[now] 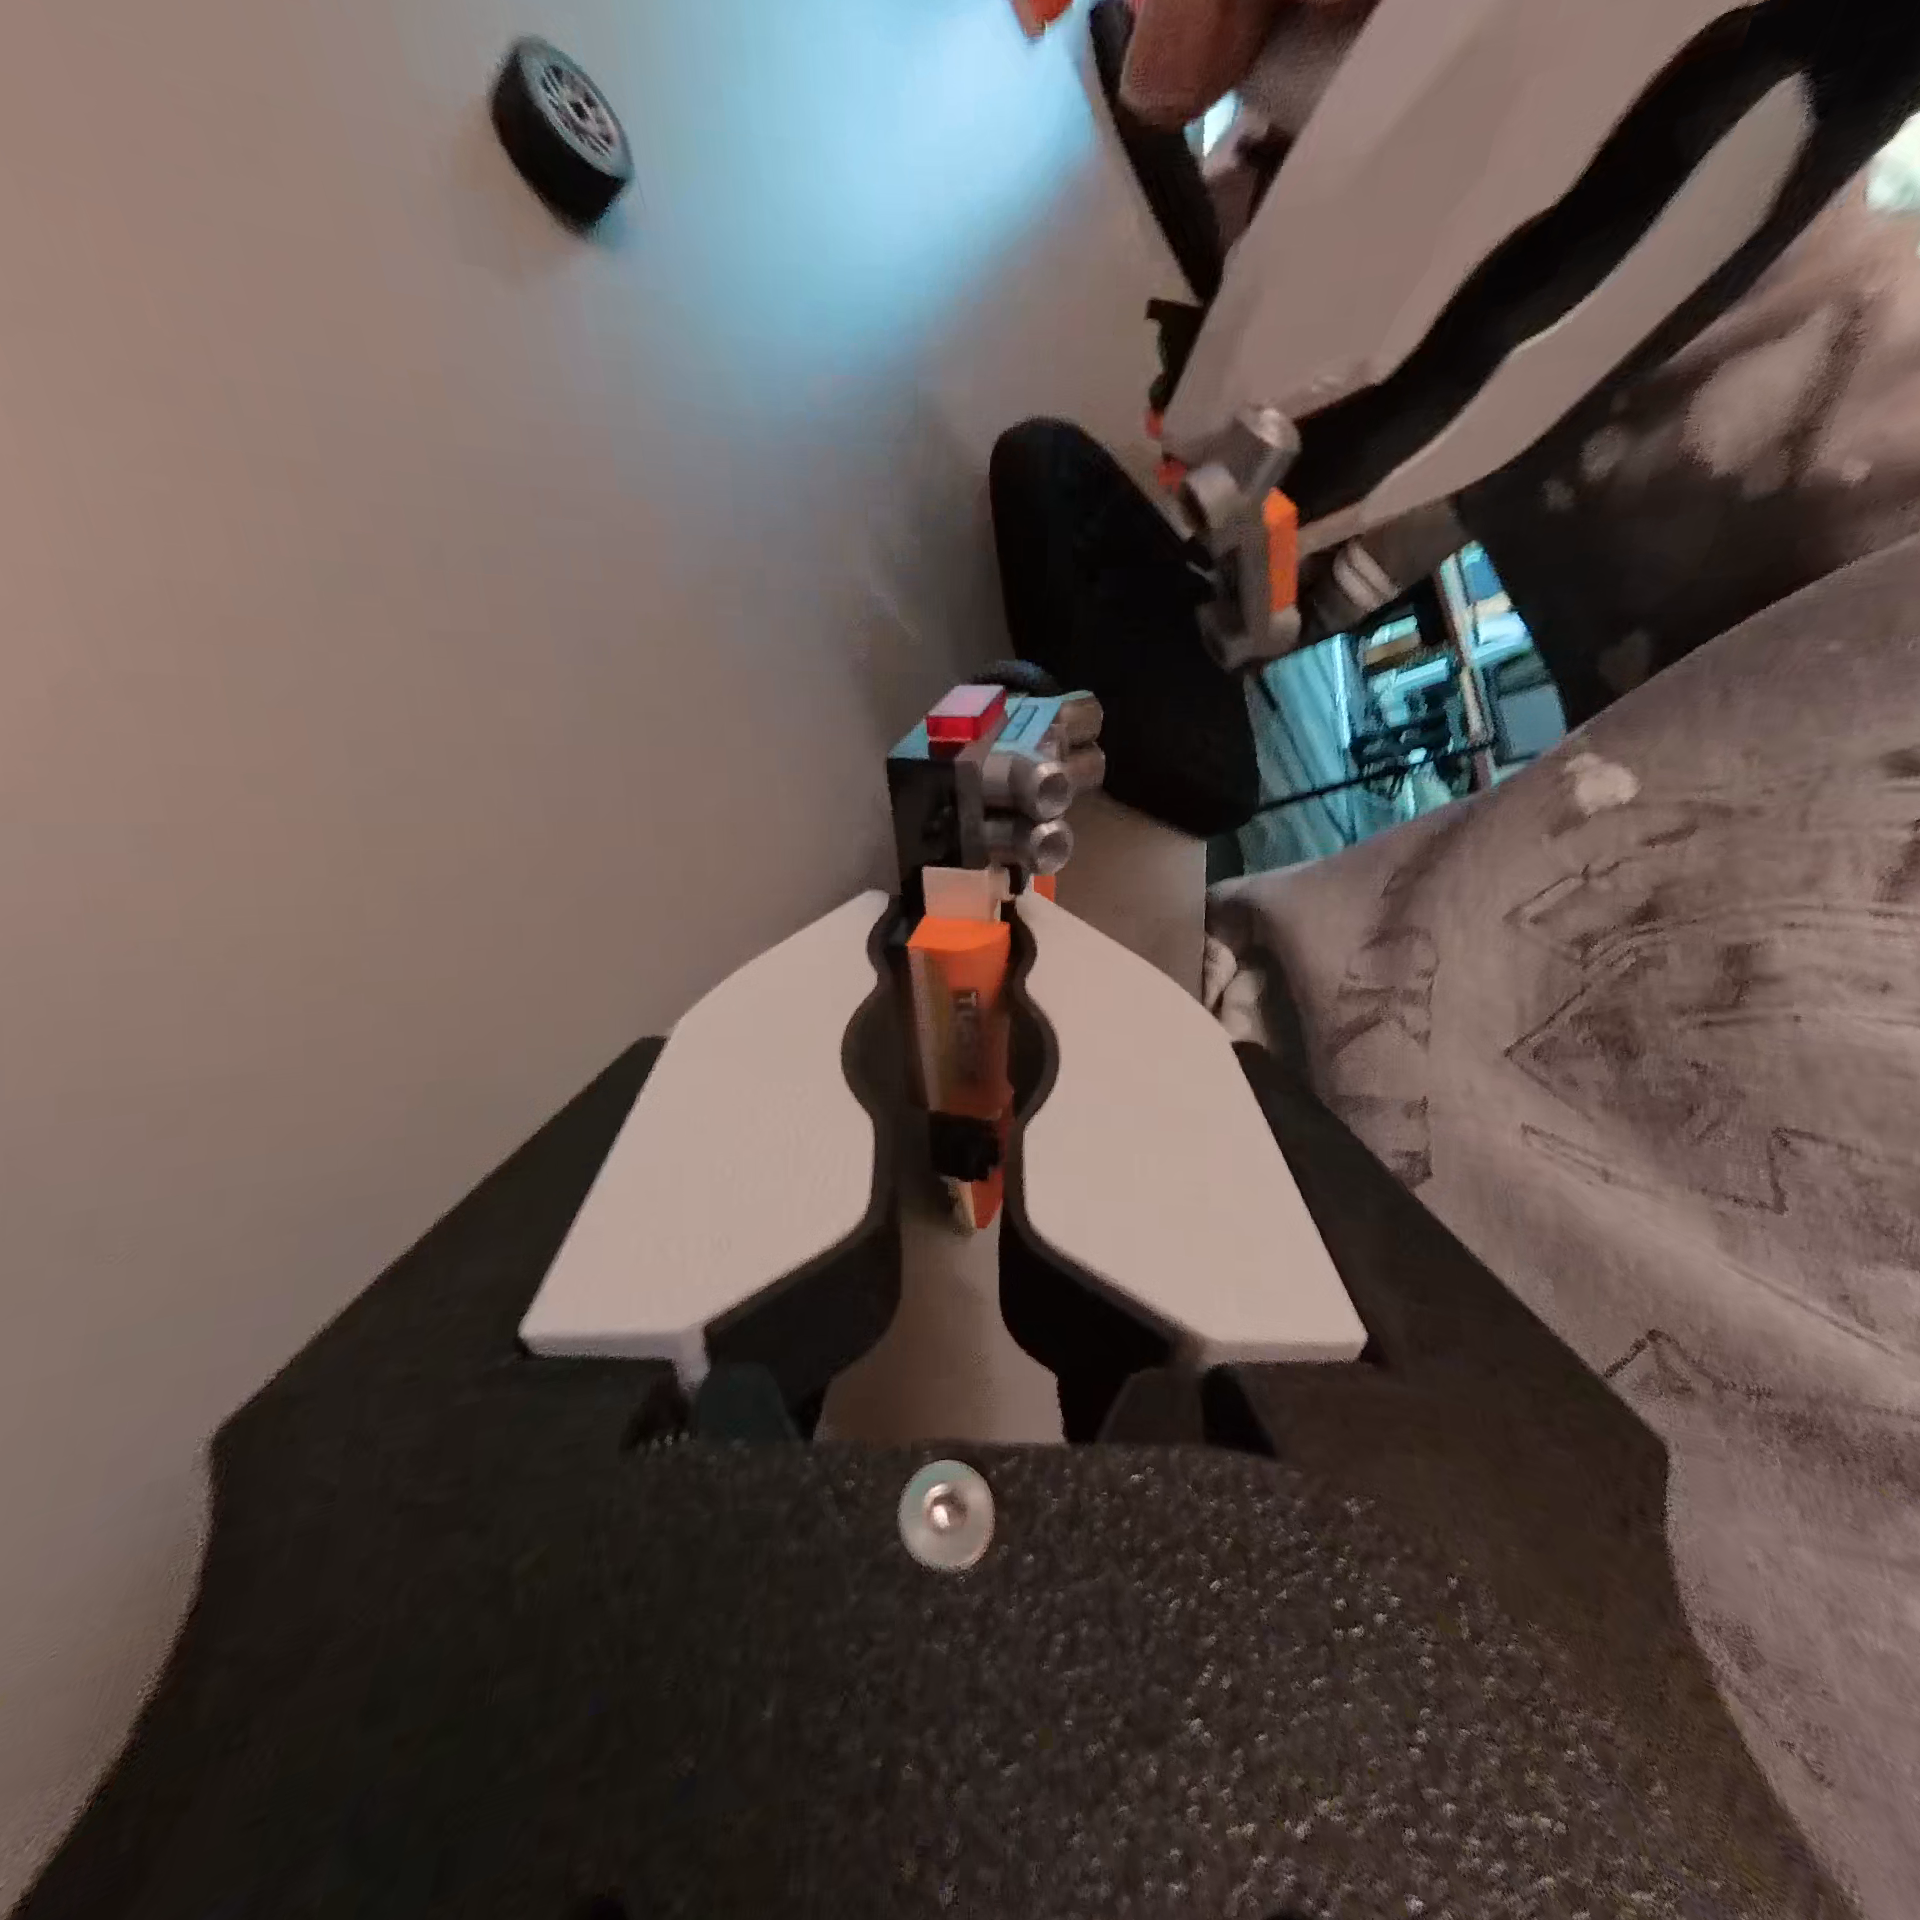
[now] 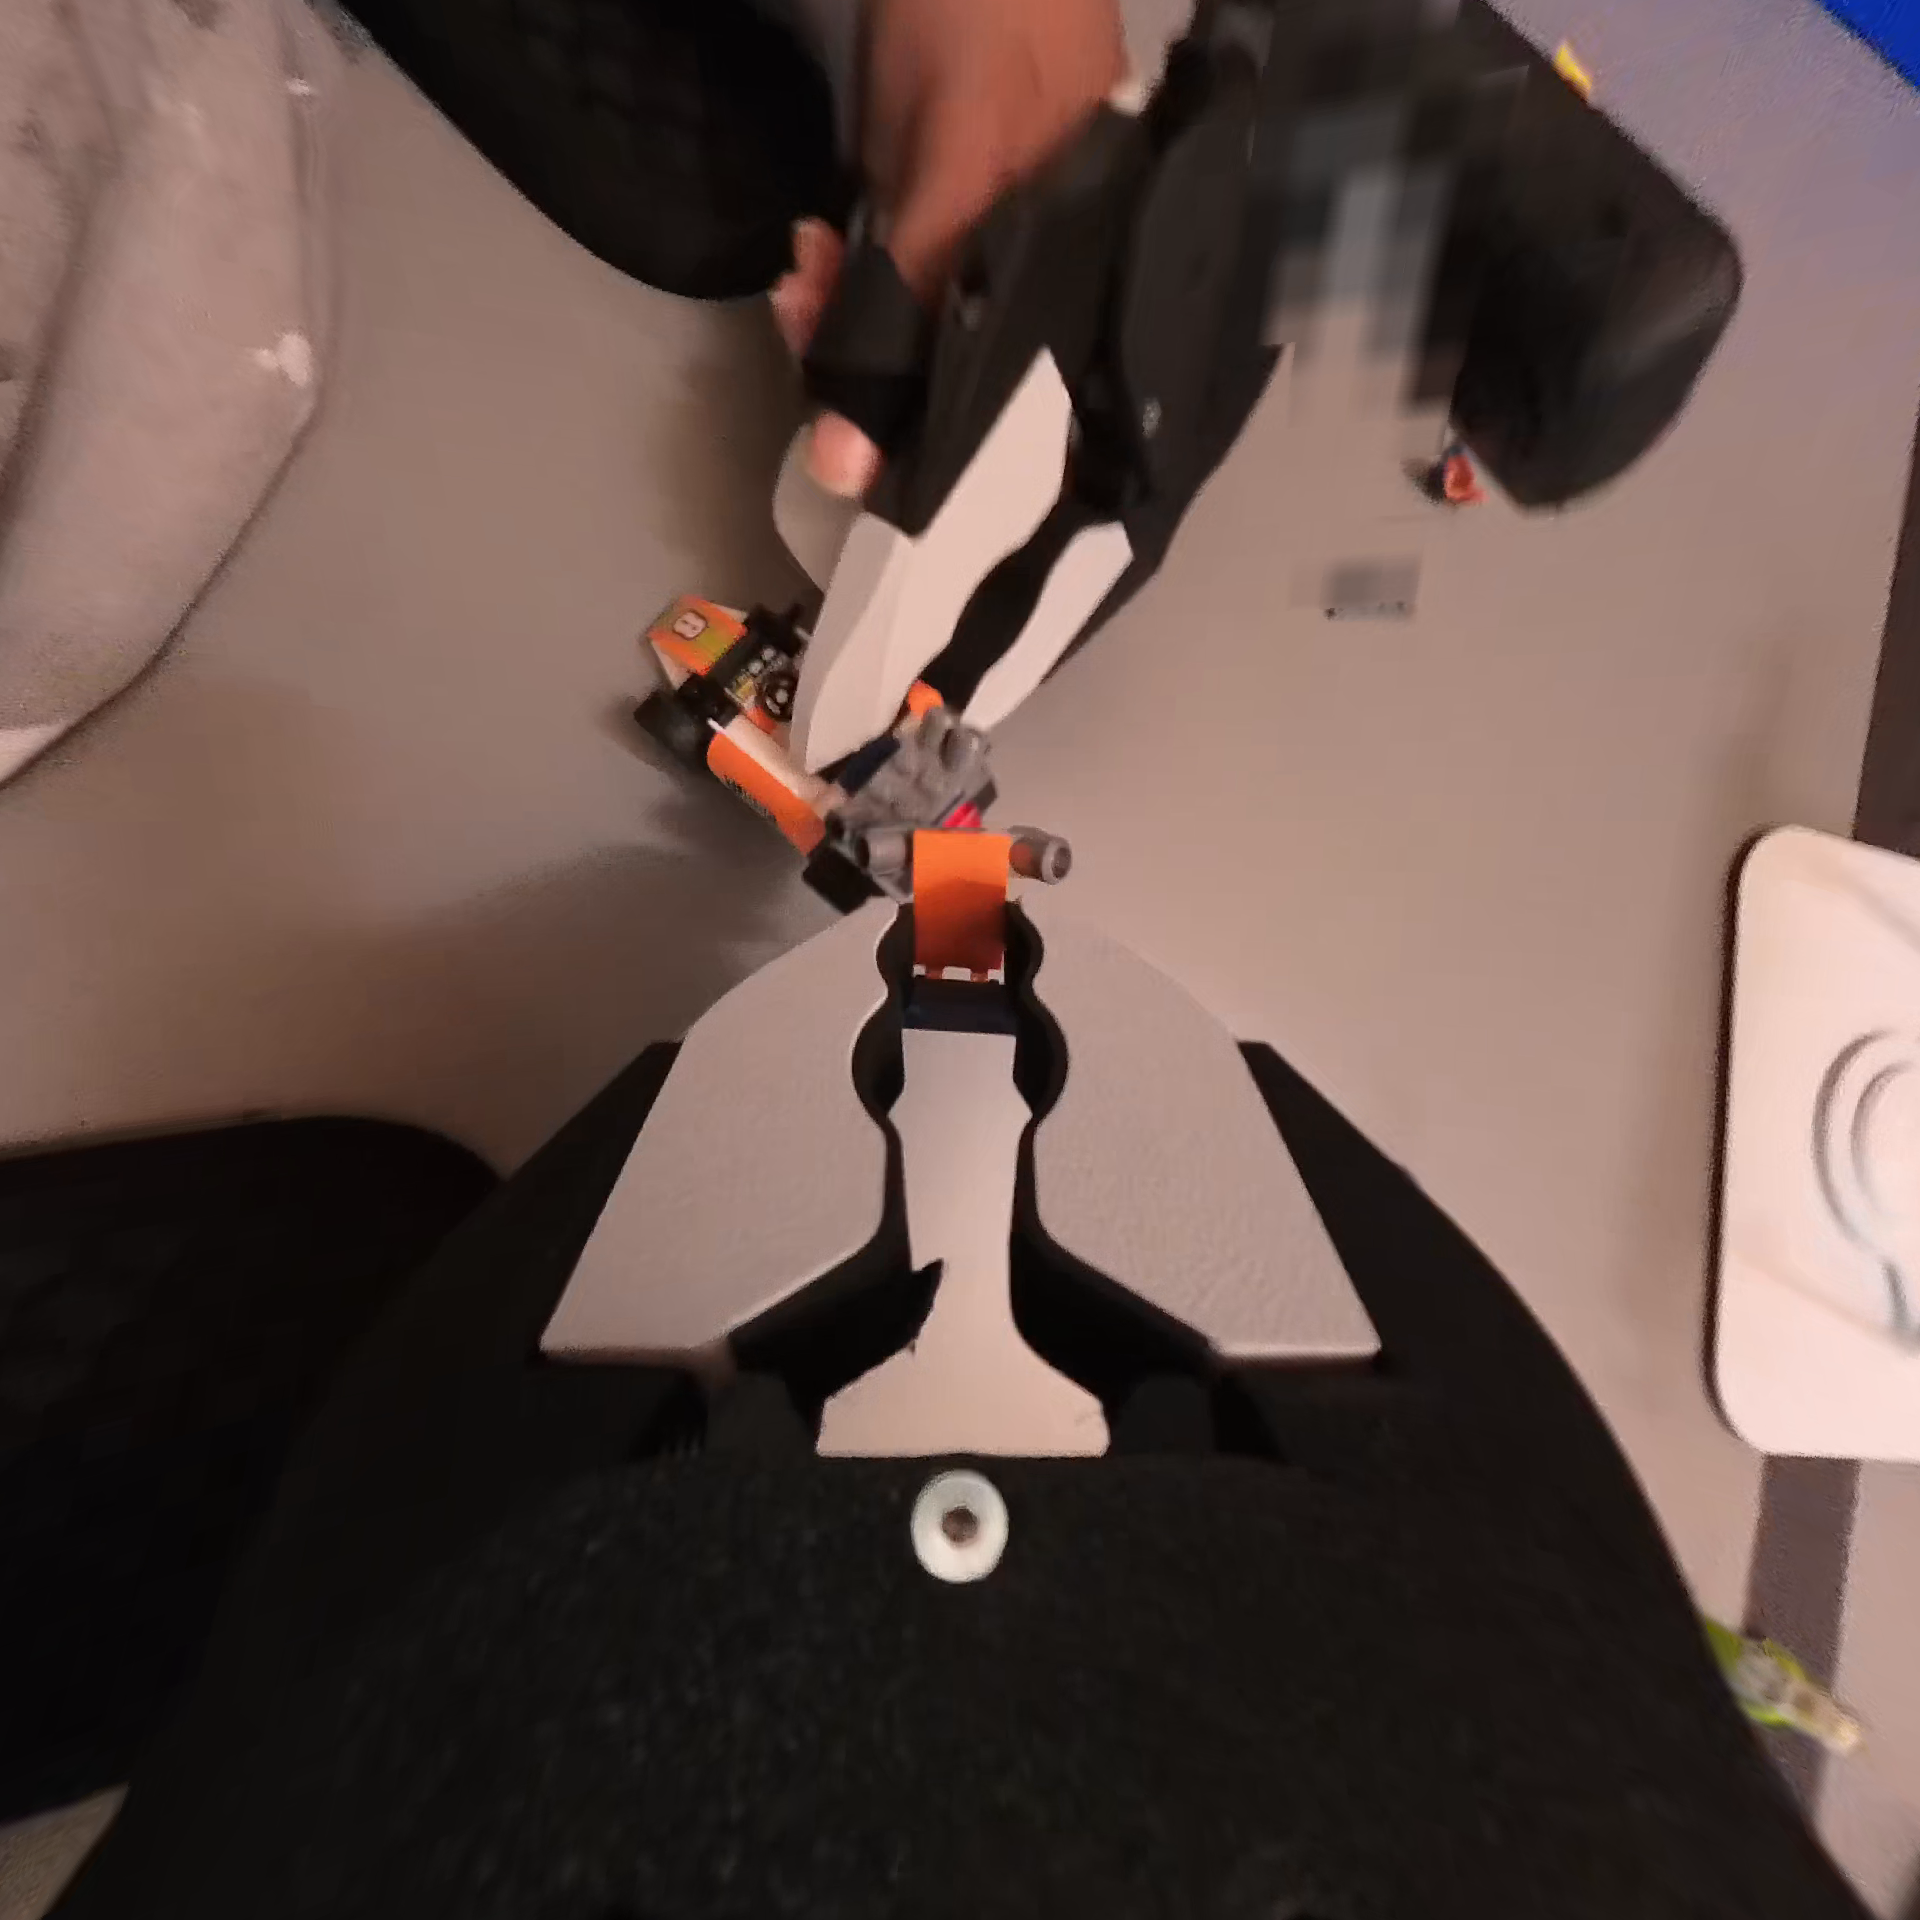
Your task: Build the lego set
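Note:
My left gripper [image 1: 951, 914] is shut on the lego car body [image 1: 961, 1029], an orange, white and black build with grey studs and a red tile at its far end. The car is tilted on its side. My right gripper [image 2: 958, 925] is shut on a small orange piece [image 2: 956, 894] with a grey pin part across its tip. That piece touches or nearly touches the car's grey rear [image 2: 920, 774]. In the right wrist view the left gripper [image 2: 894, 727] comes down from above, held by a hand [image 2: 966, 135]. In the left wrist view the right gripper [image 1: 1226, 457] holds the orange and grey piece [image 1: 1247, 540] at upper right.
A loose black wheel [image 1: 563, 130] lies on the white table [image 1: 416, 727]. A grey blanket [image 1: 1610, 1143] lies at the right. A white square pad [image 2: 1829, 1143], a small green piece [image 2: 1766, 1683] and a small red piece [image 2: 1460, 478] lie at the right. Left tips to right tips: about 7 cm. The loose black wheel [image 1: 563, 130] is about equally far from each gripper, around 12 cm.

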A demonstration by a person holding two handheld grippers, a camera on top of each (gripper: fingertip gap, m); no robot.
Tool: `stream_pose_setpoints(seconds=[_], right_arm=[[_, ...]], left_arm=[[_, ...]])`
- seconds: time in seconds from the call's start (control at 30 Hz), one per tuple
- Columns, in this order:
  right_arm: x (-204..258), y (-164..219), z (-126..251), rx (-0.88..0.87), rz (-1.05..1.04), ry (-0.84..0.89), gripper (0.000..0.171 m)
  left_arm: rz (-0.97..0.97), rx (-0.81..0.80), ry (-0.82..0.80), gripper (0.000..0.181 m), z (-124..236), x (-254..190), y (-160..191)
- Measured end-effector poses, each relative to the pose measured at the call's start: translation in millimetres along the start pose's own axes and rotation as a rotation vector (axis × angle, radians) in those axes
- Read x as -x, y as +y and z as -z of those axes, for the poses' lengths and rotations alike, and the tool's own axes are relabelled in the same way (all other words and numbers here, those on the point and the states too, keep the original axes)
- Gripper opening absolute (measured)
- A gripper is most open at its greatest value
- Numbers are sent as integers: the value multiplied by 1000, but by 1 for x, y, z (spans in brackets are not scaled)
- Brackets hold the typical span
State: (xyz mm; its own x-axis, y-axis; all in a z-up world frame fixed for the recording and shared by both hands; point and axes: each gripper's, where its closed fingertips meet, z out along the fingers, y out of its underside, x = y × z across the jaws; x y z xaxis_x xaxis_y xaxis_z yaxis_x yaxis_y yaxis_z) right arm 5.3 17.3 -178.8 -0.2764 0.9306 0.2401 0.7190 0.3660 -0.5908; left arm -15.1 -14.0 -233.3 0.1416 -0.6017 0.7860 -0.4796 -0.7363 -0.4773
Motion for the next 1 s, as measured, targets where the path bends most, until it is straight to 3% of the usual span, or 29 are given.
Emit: stream_pose_setpoints(seconds=[0.23,0.37,0.7,0.8,0.93,1.0], right_arm=[[19,6,-14,75,66,-49,16],[27,16,-20,105,60,-57,16],[16,22,-26,171,116,-104,16],[9,19,-31,187,140,-165,16],[7,14,-41,242,207,-273,16],[7,17,-46,297,235,-321,16]], left_arm=[[-122,176,-82,21,-11,5,2],[-228,207,-188,36,-5,13,-5],[-298,135,-338,41,28,7,8],[-318,113,-369,47,25,-8,26],[-380,133,-536,64,16,3,42],[-401,129,-567,61,12,8,42]])
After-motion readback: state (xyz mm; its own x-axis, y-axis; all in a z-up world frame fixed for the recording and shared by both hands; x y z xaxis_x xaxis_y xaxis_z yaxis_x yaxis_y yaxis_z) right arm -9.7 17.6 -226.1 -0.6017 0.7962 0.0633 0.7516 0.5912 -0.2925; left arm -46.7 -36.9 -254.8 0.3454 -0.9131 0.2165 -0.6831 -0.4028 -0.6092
